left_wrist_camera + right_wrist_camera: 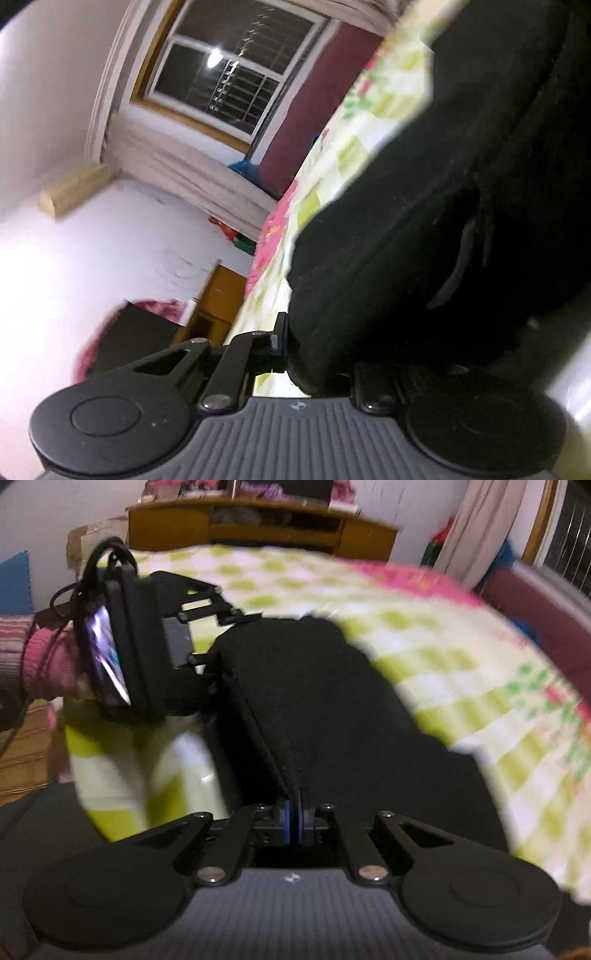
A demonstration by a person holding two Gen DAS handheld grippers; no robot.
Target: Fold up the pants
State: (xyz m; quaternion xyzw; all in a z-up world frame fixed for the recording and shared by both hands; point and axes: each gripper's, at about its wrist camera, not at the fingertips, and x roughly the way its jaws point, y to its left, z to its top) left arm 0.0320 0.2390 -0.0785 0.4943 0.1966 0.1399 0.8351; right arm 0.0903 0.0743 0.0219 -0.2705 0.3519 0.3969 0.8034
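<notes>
A big bed (424, 635) with a green, white and pink flowery cover holds the black pants (332, 709). The pants lie on the cover right in front of the right gripper (294, 821), and bare cover shows past them on both sides.

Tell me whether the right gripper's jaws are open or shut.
Shut: the right gripper has its blue pads pressed together, pinching an edge of the black pants.

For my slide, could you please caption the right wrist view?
Right gripper and left gripper pinch black pants above a checked bedspread.
</notes>
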